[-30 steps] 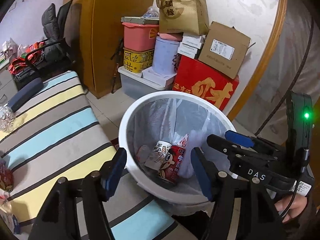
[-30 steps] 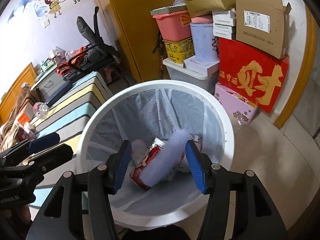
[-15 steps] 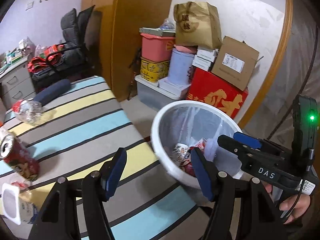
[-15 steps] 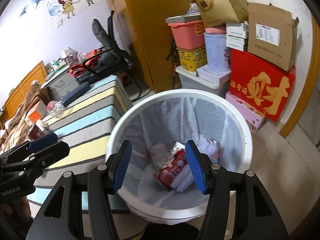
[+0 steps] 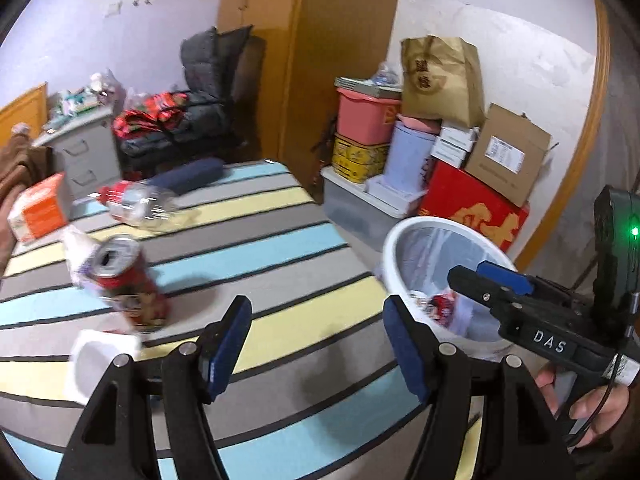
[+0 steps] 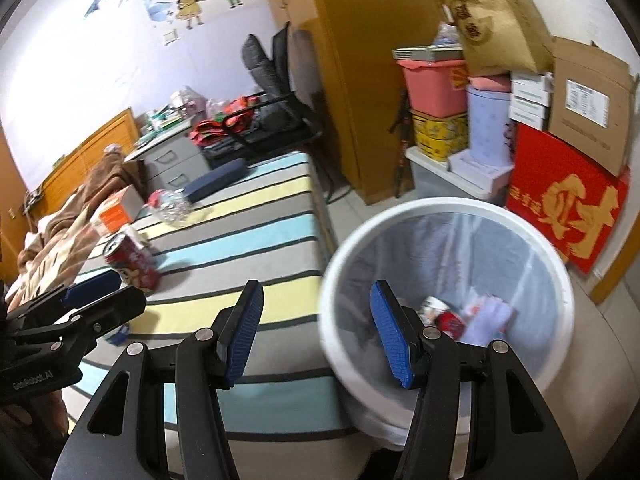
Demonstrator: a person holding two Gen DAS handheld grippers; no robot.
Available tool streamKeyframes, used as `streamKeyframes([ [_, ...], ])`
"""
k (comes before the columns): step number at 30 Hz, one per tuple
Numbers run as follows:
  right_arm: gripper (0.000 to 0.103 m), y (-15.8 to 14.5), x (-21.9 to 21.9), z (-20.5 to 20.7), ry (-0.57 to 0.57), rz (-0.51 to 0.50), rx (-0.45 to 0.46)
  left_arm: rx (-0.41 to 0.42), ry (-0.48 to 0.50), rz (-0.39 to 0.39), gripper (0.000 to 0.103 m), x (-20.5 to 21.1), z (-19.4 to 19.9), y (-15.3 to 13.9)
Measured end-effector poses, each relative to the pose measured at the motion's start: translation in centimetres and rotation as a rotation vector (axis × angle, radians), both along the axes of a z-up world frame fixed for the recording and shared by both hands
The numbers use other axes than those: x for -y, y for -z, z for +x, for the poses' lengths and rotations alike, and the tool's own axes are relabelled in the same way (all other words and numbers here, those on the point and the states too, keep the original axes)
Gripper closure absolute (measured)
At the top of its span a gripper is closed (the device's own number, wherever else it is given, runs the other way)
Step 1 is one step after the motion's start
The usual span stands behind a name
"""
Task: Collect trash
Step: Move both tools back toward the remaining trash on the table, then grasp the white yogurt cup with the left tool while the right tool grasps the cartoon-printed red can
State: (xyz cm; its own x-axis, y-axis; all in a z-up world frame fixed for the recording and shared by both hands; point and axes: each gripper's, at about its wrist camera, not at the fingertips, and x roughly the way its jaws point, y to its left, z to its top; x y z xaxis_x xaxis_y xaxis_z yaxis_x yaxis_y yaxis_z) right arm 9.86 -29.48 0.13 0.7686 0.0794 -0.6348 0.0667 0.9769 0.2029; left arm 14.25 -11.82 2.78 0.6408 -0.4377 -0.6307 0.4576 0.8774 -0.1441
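Striped bed (image 5: pixel 256 264) carries the trash. White lined bin (image 6: pixel 552 280) beside the bed, wrappers inside. Red can (image 5: pixel 128 284) tilted on bed, left of and beyond left hand-held gripper (image 5: pixel 316 344), jaws spread, empty. Right hand-held gripper (image 6: pixel 316 332) spread, empty, at bin's near-left rim. Clear bottle (image 5: pixel 140 206) farther back.

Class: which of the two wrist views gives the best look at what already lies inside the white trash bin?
The right wrist view: it looks down into the white trash bin, showing the trash at its bottom. The left wrist view sees the bin from the side, partly hidden by the right gripper.
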Motion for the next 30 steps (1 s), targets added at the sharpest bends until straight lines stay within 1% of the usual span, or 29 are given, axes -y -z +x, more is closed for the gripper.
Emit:
streamKeyframes([
  [5,0.046,0.0,-2.3,0.7,-0.057,0.007,0.01,0.005,-0.073,-0.015,0.03,-3.6,-0.2,0.1],
  [9,0.046,0.1,-4.0,1.4,-0.098,0.01,0.01,0.023,-0.139,0.004,0.028,-6.4,-0.5,0.3],
  [14,0.046,0.0,-6.4,2.2,-0.153,0.014,0.019,0.008,-0.203,-0.005,0.026,-10.0,-0.5,1.1],
  [17,0.046,0.1,-7.5,2.9,-0.185,0.025,0.017,-0.013,-0.231,-0.001,0.025,-11.6,-0.3,1.9],
  [19,0.045,0.2,-8.1,3.3,-0.207,0.031,0.017,-0.027,-0.254,-0.012,0.025,-12.7,-0.3,2.4],
  [22,0.045,0.1,-9.3,3.9,-0.231,0.035,0.017,-0.044,-0.246,-0.027,0.022,-13.5,-0.1,3.1],
  [24,0.045,0.1,-9.9,4.3,-0.239,0.042,0.017,-0.051,-0.236,-0.02,0.021,-13.7,0.1,3.5],
  [28,0.045,0.3,-10.9,4.9,-0.263,0.044,0.016,-0.062,-0.207,-0.04,0.021,-13.8,0.7,4.1],
  [30,0.044,0.2,-11.3,5.4,-0.276,0.046,0.01,-0.087,-0.202,-0.03,0.021,-13.6,1.3,4.7],
])
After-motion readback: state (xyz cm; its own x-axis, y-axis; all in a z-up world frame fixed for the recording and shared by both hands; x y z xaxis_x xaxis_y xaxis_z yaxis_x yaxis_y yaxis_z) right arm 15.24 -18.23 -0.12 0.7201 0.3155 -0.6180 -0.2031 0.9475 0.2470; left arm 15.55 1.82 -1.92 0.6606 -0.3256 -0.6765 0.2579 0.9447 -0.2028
